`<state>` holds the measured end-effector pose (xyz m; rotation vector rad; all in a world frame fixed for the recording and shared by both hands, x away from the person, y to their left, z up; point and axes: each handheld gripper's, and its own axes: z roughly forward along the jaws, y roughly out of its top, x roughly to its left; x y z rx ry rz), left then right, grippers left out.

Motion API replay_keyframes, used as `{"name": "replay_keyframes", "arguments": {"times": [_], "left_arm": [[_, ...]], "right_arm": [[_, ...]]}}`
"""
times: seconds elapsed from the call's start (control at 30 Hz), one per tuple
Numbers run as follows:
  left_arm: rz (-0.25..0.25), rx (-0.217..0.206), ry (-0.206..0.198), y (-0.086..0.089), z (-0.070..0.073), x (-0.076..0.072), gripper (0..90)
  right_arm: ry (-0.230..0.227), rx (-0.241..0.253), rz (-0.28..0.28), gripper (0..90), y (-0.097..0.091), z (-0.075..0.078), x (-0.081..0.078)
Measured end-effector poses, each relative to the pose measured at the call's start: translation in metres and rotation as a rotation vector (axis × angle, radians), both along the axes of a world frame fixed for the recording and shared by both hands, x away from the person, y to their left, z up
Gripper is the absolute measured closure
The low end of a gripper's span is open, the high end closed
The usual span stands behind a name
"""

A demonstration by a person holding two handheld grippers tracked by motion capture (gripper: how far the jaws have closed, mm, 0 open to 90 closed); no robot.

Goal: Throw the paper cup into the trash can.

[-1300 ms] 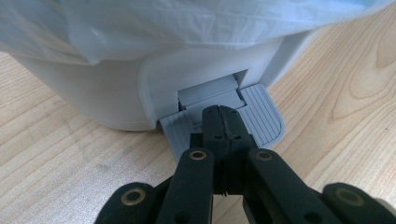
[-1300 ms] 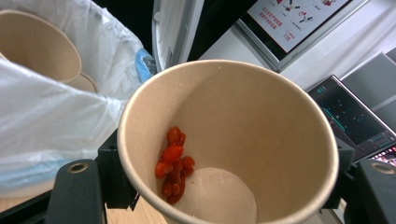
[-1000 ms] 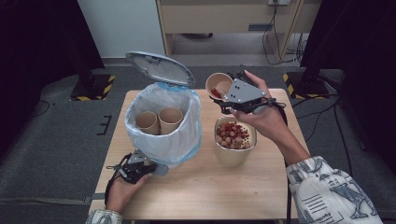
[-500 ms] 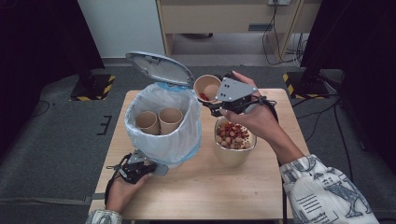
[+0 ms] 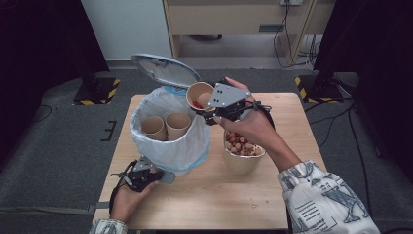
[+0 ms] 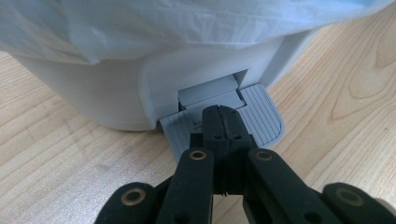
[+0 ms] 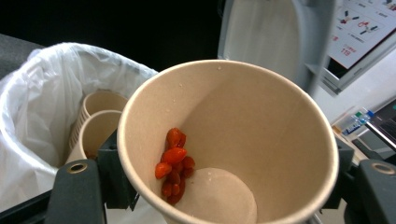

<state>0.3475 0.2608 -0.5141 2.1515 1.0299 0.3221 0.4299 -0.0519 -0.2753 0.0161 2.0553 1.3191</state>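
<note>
Left gripper (image 6: pixel 223 122), jaws closed, presses the bin's pedal (image 6: pixel 261 116); right gripper (image 5: pixel 210 108) clamps a paper cup (image 5: pixel 198 94) at the bin (image 5: pixel 168 129) rim — next, I'd judge, drop it inside.

Tan paper cup (image 5: pixel 199 95), tilted, red berries (image 7: pixel 173 164) inside, above the white-lined bin's (image 5: pixel 168 146) rim.

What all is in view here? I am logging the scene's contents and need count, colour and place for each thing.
Table: one, light wood, centre.
Pedal bin: one, white with clear liner, table's left; lid up.
Paper cups in bin: two, tan, upright.
Held cup: one, tan, tilted by the bin's rim, red berries inside.
Bowl: one, tan, right of the bin, holding red and pale pieces.
Left gripper: one, black, shut, tips on the bin's pedal.
Right gripper: one, black, shut on the held cup.
</note>
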Motion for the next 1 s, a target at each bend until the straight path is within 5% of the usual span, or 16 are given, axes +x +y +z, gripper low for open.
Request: {"name": "replay_keyframes", "arguments": {"times": [1.0], "left_arm": [[-0.002,0.0,-0.001,0.0,0.0,0.0,90.0]], "right_arm": [[0.064,0.023,0.047,27.6,0.038,-0.009,0.004]]}}
